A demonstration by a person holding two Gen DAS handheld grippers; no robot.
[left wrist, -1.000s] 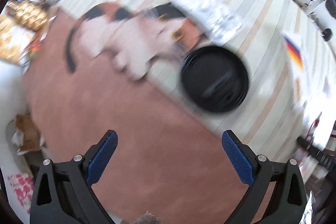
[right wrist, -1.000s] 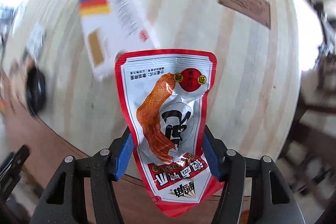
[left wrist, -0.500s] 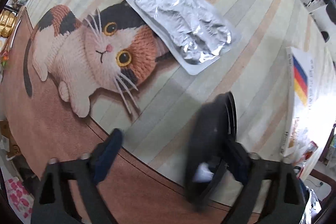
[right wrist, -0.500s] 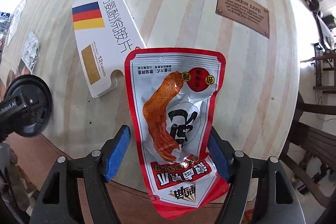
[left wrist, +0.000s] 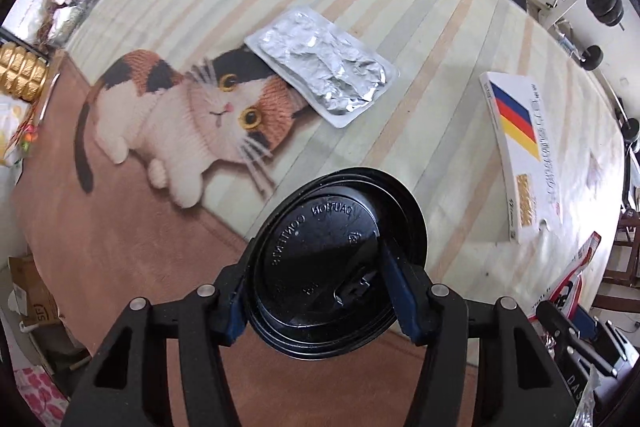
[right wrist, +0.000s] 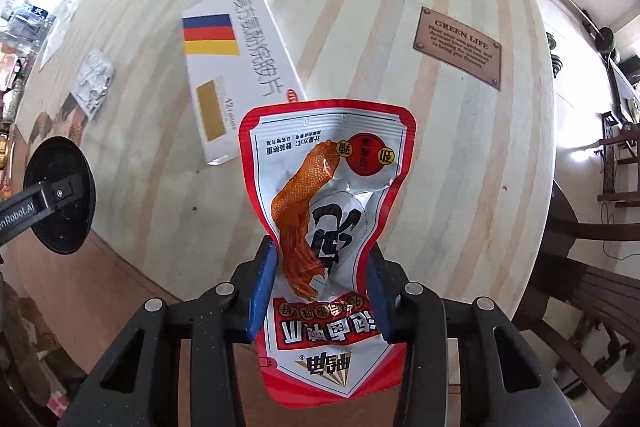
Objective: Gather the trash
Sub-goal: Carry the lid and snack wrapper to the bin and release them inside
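Left gripper point(left wrist: 320, 291) has its jaws closing on a black cup lid point(left wrist: 340, 263), whose rim sits between the two blue pads with its embossed top facing the camera; the lid is tilted, its far edge raised over the border where the brown mat point(left wrist: 120, 247) meets the striped tabletop point(left wrist: 400, 7). Just beyond that gripper and to its left, a printed calico cat point(left wrist: 192, 123) spreads over the mat's edge, and a crumpled silver blister pack point(left wrist: 324, 71) lies across the cat's head, farther out and slightly ahead of the lid. To the right of the lid, well apart from it, a white medicine box point(left wrist: 520, 155) with a blue, red and yellow stripe lies flat. Right gripper point(right wrist: 320, 287) is pressed together on a red-and-white snack wrapper point(right wrist: 328, 207), pinching its narrowed lower part so that the wider top stands out ahead of the pads and its bottom edge hangs back toward the camera. Beyond the wrapper and a little to the left, the same medicine box point(right wrist: 236, 67) lies on the tabletop, its near corner hidden behind the wrapper's top. Farther right sits a brown plaque point(right wrist: 460, 47) lettered GREEN LIFE. Far to the left in this view, the cup lid point(right wrist: 60, 195) shows held in the other gripper.
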